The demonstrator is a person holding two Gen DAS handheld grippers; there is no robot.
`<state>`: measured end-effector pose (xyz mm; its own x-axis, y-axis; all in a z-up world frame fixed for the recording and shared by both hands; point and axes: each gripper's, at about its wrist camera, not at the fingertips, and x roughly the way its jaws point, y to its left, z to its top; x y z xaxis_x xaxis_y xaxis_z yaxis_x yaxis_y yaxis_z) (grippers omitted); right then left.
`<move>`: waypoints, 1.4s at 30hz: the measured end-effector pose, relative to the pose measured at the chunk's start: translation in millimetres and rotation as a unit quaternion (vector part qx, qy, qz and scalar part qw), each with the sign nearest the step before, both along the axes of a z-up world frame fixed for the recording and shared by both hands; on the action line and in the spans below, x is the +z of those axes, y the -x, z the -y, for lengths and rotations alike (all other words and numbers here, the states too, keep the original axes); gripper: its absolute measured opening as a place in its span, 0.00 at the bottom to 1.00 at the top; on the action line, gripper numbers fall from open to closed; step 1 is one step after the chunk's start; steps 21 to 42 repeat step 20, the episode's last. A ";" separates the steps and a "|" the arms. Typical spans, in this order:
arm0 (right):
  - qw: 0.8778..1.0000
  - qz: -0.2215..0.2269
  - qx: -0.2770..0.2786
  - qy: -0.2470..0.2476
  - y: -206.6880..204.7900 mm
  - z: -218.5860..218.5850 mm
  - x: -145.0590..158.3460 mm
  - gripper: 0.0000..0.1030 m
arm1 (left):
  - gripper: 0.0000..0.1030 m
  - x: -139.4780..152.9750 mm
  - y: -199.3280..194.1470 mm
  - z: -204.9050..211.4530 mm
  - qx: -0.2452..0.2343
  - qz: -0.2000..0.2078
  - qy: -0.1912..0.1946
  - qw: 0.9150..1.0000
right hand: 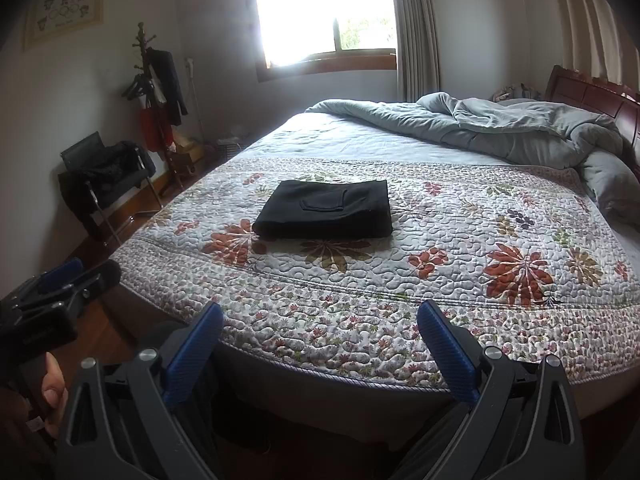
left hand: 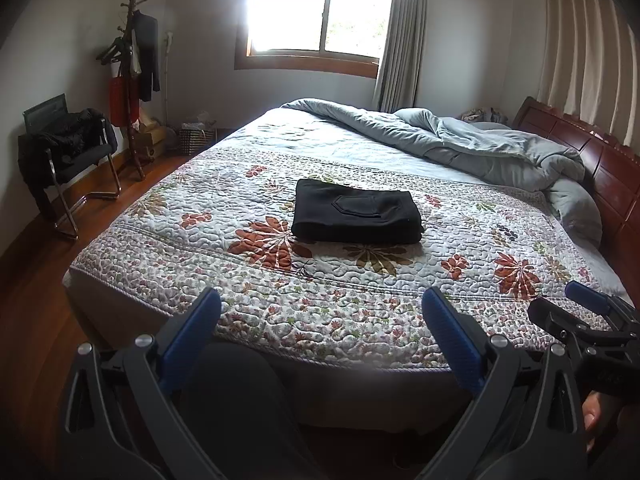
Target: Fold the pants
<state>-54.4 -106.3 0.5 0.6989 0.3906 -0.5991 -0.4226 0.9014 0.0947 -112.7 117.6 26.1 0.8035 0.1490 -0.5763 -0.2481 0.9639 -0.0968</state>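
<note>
Black pants [left hand: 356, 212], folded into a compact rectangle w/ a back pocket facing up, lie on the floral quilt [left hand: 360, 288] near the middle of the bed [left hand: 260, 364], well apart from both grippers. The left gripper [left hand: 322, 312] is held back at the bed's near edge, fingers spread wide and gripping nothing; its blue pads [left hand: 452, 336] frame bare quilt. The right gripper [right hand: 320, 326] sits in the same pose just beside it (also spread wide, nothing between the fingers), and pokes into the left wrist view at far right. A thumb shows at the lower edge of each view, on the neighbouring gripper's handle.

Behind the pants a grey-blue duvet [left hand: 480, 140] is bunched toward the dark wood headboard [left hand: 592, 148] on the right. Bright window [left hand: 320, 12] on the far wall, grey curtain [left hand: 400, 36] drawn to its right side. Left of the bed, on the wood floor: a chair [left hand: 76, 152] draped w/ dark clothing, and a coat stand [left hand: 134, 80] hung w/ dark garments plus a red item. A framed picture [right hand: 64, 8] hangs on the left wall, seen from the right wrist cam only.
</note>
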 end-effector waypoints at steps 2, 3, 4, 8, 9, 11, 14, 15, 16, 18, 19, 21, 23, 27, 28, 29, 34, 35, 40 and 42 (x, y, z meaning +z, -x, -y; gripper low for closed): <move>1.000 0.000 0.000 0.001 0.0 -0.1 0.2 0.95 | 0.97 -0.2 -0.1 0.6 -0.001 -0.001 -0.002 1.000; 1.000 0.000 0.000 0.000 0.3 -0.1 0.2 0.95 | 0.97 -0.2 -0.3 0.5 -0.001 -0.001 -0.002 1.000; 1.000 0.000 0.000 0.000 0.3 0.1 0.7 0.95 | 0.97 0.0 -0.6 0.6 -0.001 -0.001 -0.001 1.000; 1.000 0.001 0.000 0.001 -0.3 -0.5 1.8 0.95 | 0.97 1.1 -0.1 -0.2 0.000 0.001 -0.001 1.000; 1.000 0.001 0.000 0.002 -0.6 -0.3 1.4 0.95 | 0.97 1.3 0.0 -0.4 0.000 0.001 -0.002 1.000; 1.000 0.002 0.000 0.002 -1.7 -0.7 2.4 0.95 | 0.97 1.9 -0.5 -1.0 0.000 0.001 -0.002 1.000; 1.000 0.002 0.000 0.002 -1.8 -0.7 2.3 0.95 | 0.97 3.4 -0.3 -1.2 0.002 0.002 -0.004 1.000; 1.000 0.002 0.001 0.003 -2.4 -0.7 2.4 0.95 | 0.97 3.8 -0.1 -1.5 0.004 0.001 -0.004 1.000; 1.000 0.002 0.000 0.003 -2.1 -0.8 2.4 0.95 | 0.97 4.3 -0.3 -1.7 0.004 0.001 -0.004 1.000; 1.000 0.001 0.000 0.002 -2.9 -0.7 2.9 0.95 | 0.97 4.9 -0.2 -2.9 0.003 0.001 0.000 1.000; 1.000 0.002 0.001 0.003 -3.3 -0.7 3.3 0.95 | 0.97 5.1 0.0 -3.3 0.003 0.001 0.001 1.000; 1.000 0.002 0.000 0.004 -3.3 -0.7 3.3 0.95 | 0.97 5.0 -0.3 -3.4 0.003 0.000 0.001 1.000; 1.000 0.002 0.000 0.004 -3.3 -0.7 3.3 0.95 | 0.97 5.0 -0.3 -3.4 0.003 0.000 0.001 1.000; 1.000 0.002 0.000 0.004 -3.3 -0.7 3.3 0.95 | 0.97 5.0 -0.3 -3.4 0.003 0.000 0.001 1.000; 1.000 0.002 0.000 0.004 -3.3 -0.7 3.3 0.95 | 0.97 5.0 -0.3 -3.4 0.003 0.000 0.001 1.000; 1.000 0.002 0.000 0.004 -3.3 -0.7 3.3 0.95 | 0.97 5.0 -0.3 -3.4 0.003 0.000 0.001 1.000; 1.000 0.002 0.000 0.004 -3.3 -0.7 3.3 0.95 | 0.97 5.0 -0.3 -3.4 0.003 0.000 0.001 1.000; 1.000 0.002 0.000 0.004 -3.3 -0.7 3.3 0.95 | 0.97 5.0 -0.3 -3.4 0.003 0.000 0.001 1.000; 1.000 0.002 0.000 0.004 -3.3 -0.7 3.3 0.95 | 0.97 5.0 -0.3 -3.4 0.003 0.000 0.001 1.000; 1.000 0.002 0.000 0.004 -3.3 -0.7 3.3 0.95 | 0.97 5.0 -0.3 -3.4 0.003 0.000 0.001 1.000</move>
